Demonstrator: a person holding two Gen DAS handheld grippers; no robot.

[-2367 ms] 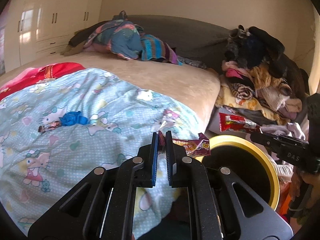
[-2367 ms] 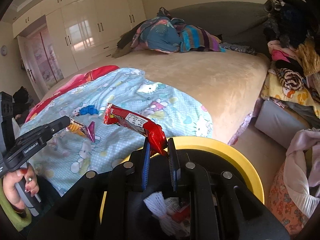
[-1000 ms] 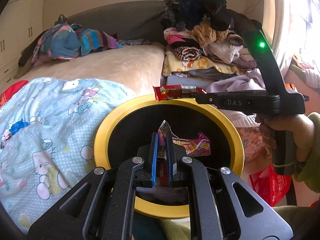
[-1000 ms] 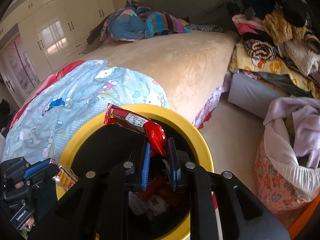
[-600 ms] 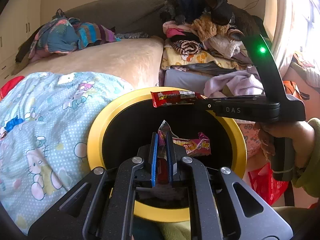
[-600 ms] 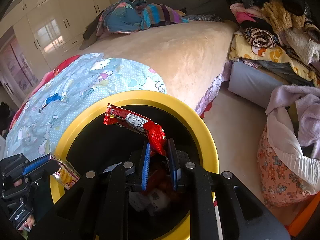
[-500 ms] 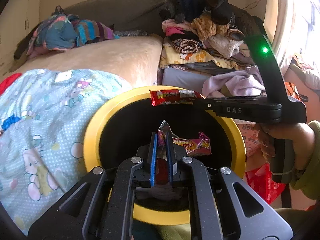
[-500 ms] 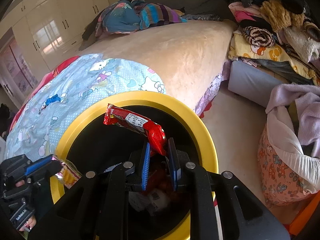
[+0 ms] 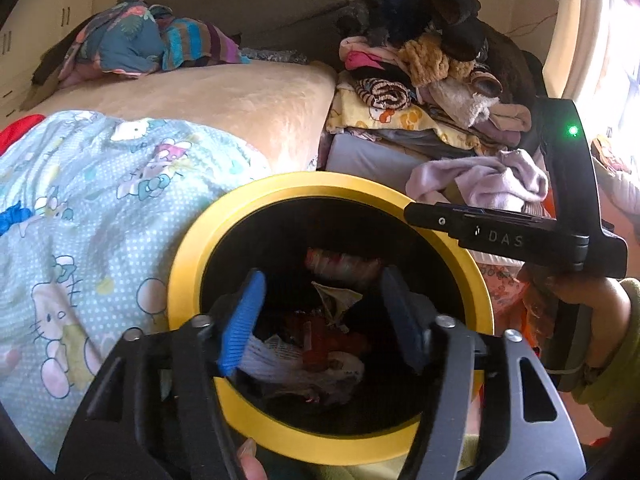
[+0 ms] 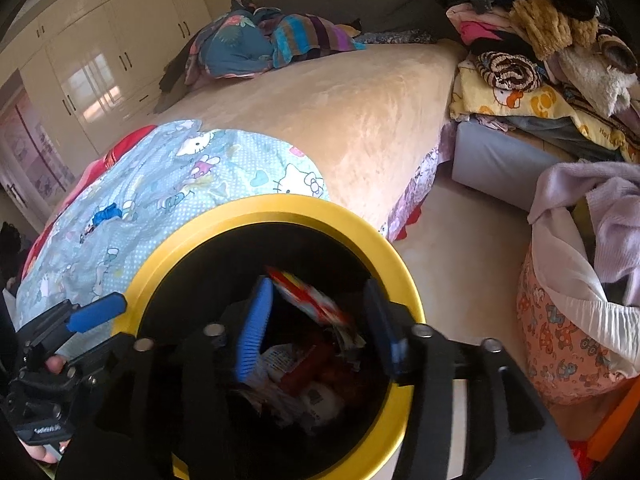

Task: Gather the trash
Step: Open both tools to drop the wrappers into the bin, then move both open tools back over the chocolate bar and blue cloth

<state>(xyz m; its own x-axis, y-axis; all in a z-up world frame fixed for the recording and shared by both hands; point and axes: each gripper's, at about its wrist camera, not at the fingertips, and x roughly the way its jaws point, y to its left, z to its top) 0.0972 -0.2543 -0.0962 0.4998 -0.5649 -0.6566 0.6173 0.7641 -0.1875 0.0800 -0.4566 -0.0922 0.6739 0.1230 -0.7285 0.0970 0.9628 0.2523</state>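
Observation:
A black bin with a yellow rim (image 9: 240, 208) (image 10: 208, 220) stands beside the bed, with wrappers and paper trash inside. My left gripper (image 9: 324, 316) is open and empty over the bin's mouth. My right gripper (image 10: 316, 328) is also open over the bin; it shows from the side in the left wrist view (image 9: 412, 214). A red wrapper (image 10: 308, 294) (image 9: 344, 264) is blurred between the right fingers, falling into the bin. A silvery snack wrapper (image 9: 334, 300) lies among the trash below. A blue scrap (image 10: 106, 214) (image 9: 10, 216) lies on the quilt.
The bed carries a Hello Kitty quilt (image 9: 80, 208) and a beige blanket (image 10: 340, 112), with bunched clothes (image 10: 260, 40) at its far end. A tall clothes pile (image 9: 420, 60) stands to the right. A fabric laundry basket (image 10: 560, 320) sits on the floor right of the bin.
Both grippers have opened over the bin. The snack wrapper has dropped from the left gripper and the red wrapper from the right one into the bin.

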